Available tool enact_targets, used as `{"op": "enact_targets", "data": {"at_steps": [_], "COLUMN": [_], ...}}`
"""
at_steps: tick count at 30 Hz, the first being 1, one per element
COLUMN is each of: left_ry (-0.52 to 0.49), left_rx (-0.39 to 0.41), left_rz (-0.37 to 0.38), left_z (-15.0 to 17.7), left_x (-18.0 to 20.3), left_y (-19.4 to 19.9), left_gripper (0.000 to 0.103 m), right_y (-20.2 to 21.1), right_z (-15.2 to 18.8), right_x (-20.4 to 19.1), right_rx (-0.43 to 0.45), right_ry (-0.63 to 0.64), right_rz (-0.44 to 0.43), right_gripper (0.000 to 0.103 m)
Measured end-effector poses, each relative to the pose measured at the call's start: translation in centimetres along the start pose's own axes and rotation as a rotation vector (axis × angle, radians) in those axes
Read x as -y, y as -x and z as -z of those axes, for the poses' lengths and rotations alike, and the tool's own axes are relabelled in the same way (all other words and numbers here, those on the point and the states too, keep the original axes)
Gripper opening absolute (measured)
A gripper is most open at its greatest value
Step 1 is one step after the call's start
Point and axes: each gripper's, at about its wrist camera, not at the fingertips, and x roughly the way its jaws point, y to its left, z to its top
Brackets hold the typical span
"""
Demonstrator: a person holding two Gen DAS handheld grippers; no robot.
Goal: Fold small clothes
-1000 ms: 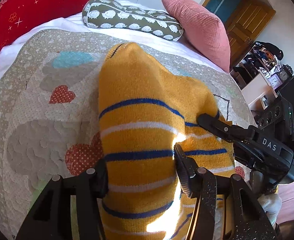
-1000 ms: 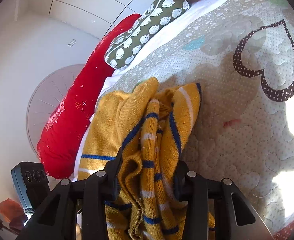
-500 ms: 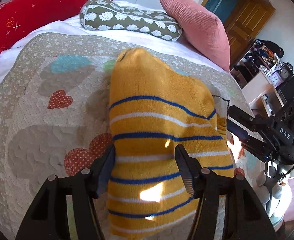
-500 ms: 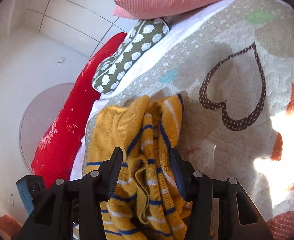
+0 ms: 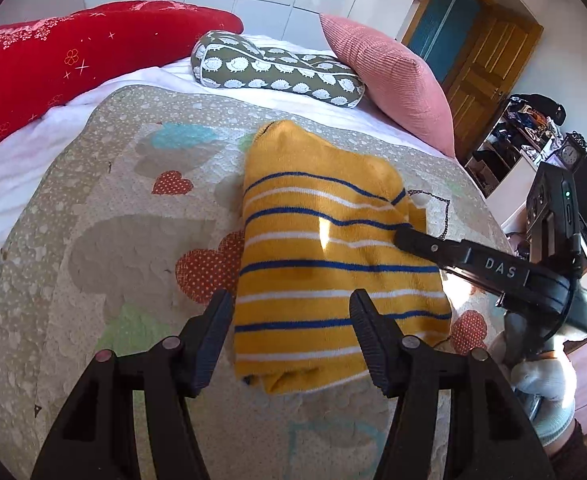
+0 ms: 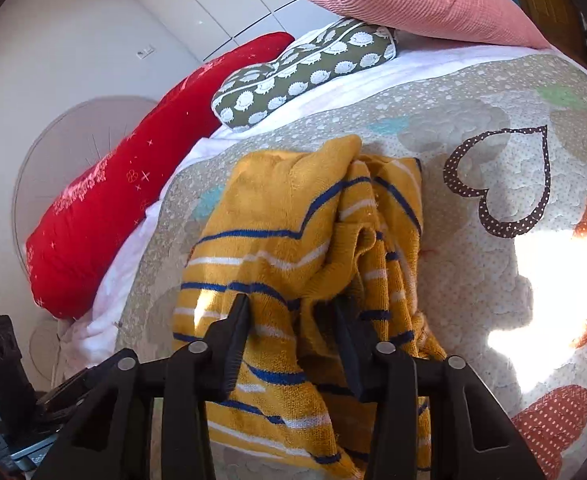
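A yellow sweater (image 5: 333, 260) with blue and white stripes lies folded flat on the heart-patterned quilt (image 5: 113, 240). My left gripper (image 5: 291, 320) hovers open over its near edge, and neither finger presses the cloth. The right gripper (image 5: 409, 238) comes in from the right, its tip on the sweater's right edge. In the right wrist view the sweater (image 6: 273, 240) is bunched into ridges on its right side. My right gripper (image 6: 293, 320) has its jaws closing with that cloth between them. The left finger rides over flat cloth, and a fold partly hides the right finger.
A red pillow (image 5: 73, 60), a green hedgehog-print bolster (image 5: 277, 68) and a pink cushion (image 5: 393, 80) line the bed's far side. A wooden door (image 5: 473, 60) and cluttered shelves (image 5: 525, 132) stand to the right. A gloved hand (image 5: 545, 384) holds the right gripper.
The sweater went from raised between the left fingers to lying flat, and the left gripper drew back from it. The right gripper let the bunched cloth go, pulled away, then came back to the sweater's right edge.
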Motion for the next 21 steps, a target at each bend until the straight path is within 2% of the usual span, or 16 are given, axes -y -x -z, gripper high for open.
{"op": "enact_targets", "data": {"at_steps": [4,7,9,11,14,18,21], "left_ry": [0.038,0.083,0.104,0.106,0.109,0.137,0.104], "left_rx": [0.005,0.011,-0.012,-0.027,-0.022,-0.025,-0.028], "left_rz": [-0.027,-0.028,-0.016,-0.023,-0.029,0.033,0.051], "left_z": [1.2,2.0,2.5,3.0,3.4,2.3,0.9], "left_x": [-0.9,-1.5,-1.8,-2.1,-2.5,-1.9,0.0], "left_y": [0.5,0.5,0.2,0.1,0.5,0.1,-1.4], "left_gripper": [0.059,0.06,0.06,0.06,0.06,0.06,0.06], "right_y": [1.5,0.2,-0.9,-0.1,2.2,2.1,1.1], "right_z": [0.0,0.4,0.8,0.7,1.0,2.2,2.9], "right_x": [-0.7,-1.8,-1.9,-1.5,-0.8,1.7,2.7], "right_rx": [0.03,-0.016,-0.05,-0.024,0.019,-0.032,-0.056], "right_ry": [0.02,0.073,0.075,0.053,0.05,0.013,-0.008], "right_rz": [0.015,0.078,0.087,0.064,0.105,0.196,0.207], "right_gripper": [0.035,0.034,0.017,0.013,0.011,0.011,0.011]}}
